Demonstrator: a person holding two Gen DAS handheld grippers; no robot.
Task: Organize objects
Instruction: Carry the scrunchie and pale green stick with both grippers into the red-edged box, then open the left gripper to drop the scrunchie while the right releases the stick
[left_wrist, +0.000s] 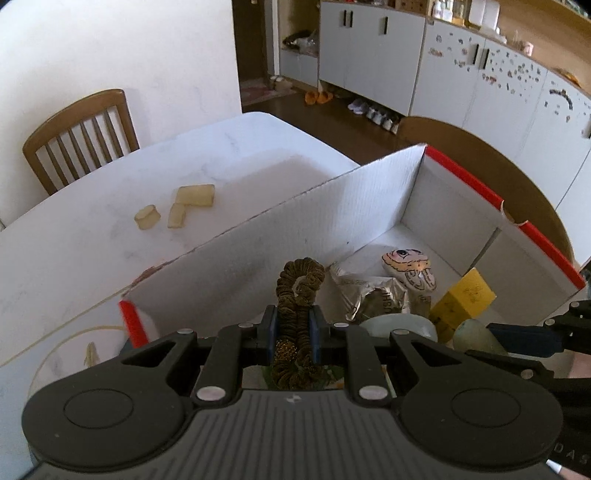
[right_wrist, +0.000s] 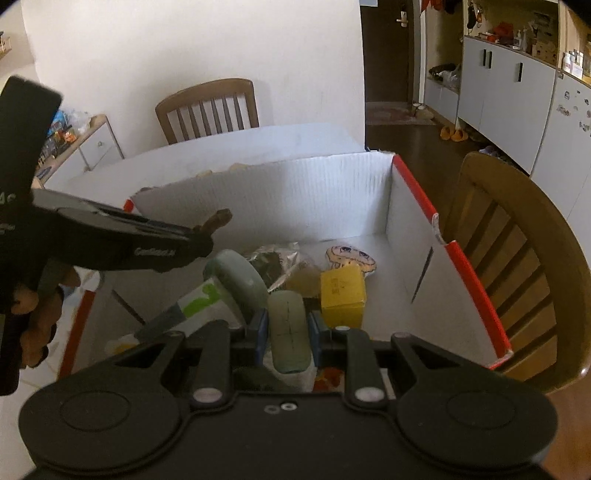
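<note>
My left gripper (left_wrist: 293, 334) is shut on a dark olive scrunchie (left_wrist: 300, 288) and holds it over the near left part of a white cardboard box with red edges (left_wrist: 369, 199). My right gripper (right_wrist: 286, 334) is shut on a pale green oblong object (right_wrist: 287, 328) above the box (right_wrist: 295, 192). Inside the box lie a yellow carton (right_wrist: 342, 291), a cartoon-face pouch (right_wrist: 349, 258), a foil packet (left_wrist: 373, 295) and a round pale green item (right_wrist: 236, 280). The left gripper shows in the right wrist view (right_wrist: 207, 229) at the left.
Three translucent yellowish pieces (left_wrist: 177, 210) lie on the white table (left_wrist: 92, 240) left of the box. Wooden chairs stand at the far side (left_wrist: 79, 136) and right of the box (right_wrist: 517, 258). White cabinets (left_wrist: 461, 70) line the back wall.
</note>
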